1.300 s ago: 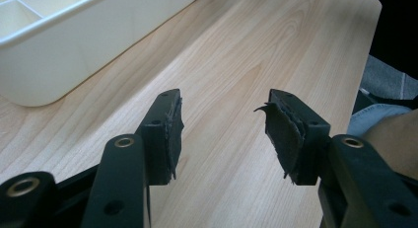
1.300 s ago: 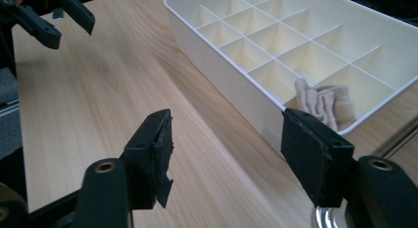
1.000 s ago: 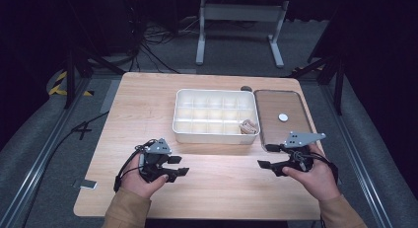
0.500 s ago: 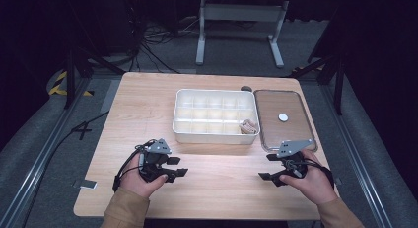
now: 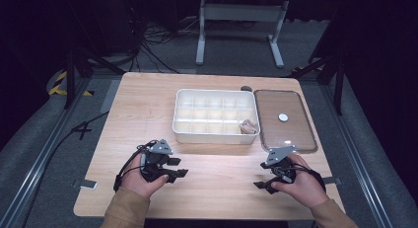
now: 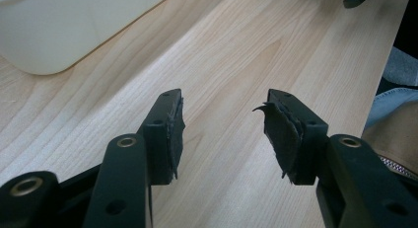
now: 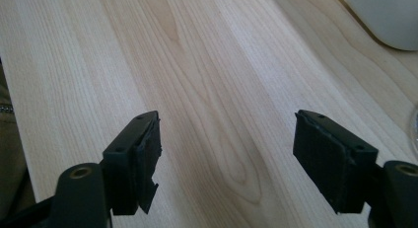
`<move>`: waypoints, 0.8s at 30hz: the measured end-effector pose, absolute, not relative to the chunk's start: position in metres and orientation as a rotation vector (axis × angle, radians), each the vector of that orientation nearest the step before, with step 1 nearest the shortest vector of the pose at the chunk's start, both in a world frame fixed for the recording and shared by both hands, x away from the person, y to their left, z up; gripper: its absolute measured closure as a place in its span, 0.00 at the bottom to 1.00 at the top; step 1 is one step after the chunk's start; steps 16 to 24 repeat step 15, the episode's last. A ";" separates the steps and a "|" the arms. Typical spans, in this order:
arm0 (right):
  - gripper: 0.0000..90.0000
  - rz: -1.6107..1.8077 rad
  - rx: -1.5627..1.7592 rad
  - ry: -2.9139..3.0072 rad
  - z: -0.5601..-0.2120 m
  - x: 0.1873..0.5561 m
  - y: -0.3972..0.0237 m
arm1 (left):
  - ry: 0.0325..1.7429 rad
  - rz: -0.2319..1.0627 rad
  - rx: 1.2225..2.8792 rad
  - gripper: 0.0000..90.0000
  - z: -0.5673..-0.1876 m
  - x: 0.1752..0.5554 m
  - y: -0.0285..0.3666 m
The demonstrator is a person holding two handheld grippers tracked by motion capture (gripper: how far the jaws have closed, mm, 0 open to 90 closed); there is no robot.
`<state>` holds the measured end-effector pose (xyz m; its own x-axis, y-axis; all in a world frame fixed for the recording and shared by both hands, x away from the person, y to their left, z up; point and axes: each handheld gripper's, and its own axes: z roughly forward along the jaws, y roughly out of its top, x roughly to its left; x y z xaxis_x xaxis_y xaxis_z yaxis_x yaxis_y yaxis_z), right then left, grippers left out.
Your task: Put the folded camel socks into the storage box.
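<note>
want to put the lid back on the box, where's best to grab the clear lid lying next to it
Take the clear lid by its near short edge, coming in low from the person's side with the right gripper, which is closest and open. The lid lies flat on the table, so only its thin rim offers a bite; the small white knob looks too small.

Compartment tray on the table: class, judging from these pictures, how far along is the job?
Done: the lid lies off, right of the compartment tray, and one small item sits in its front-right compartment. In hand: nothing; the left tool and right tool are open above bare table. The other compartments look empty.
</note>
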<state>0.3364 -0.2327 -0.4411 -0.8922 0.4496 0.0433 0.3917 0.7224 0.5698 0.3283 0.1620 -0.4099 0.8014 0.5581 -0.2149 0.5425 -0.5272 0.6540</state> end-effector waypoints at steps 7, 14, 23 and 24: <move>0.30 0.931 0.642 2.816 -0.454 0.331 -0.226 | 0.805 0.022 2.252 0.55 -0.412 0.329 0.161; 0.30 0.940 0.626 2.812 -0.458 0.329 -0.222 | 0.808 0.024 2.270 0.55 -0.414 0.330 0.161; 0.30 0.940 0.626 2.812 -0.458 0.329 -0.222 | 0.808 0.024 2.270 0.55 -0.414 0.330 0.161; 0.30 0.940 0.626 2.812 -0.458 0.329 -0.222 | 0.808 0.024 2.270 0.55 -0.414 0.330 0.161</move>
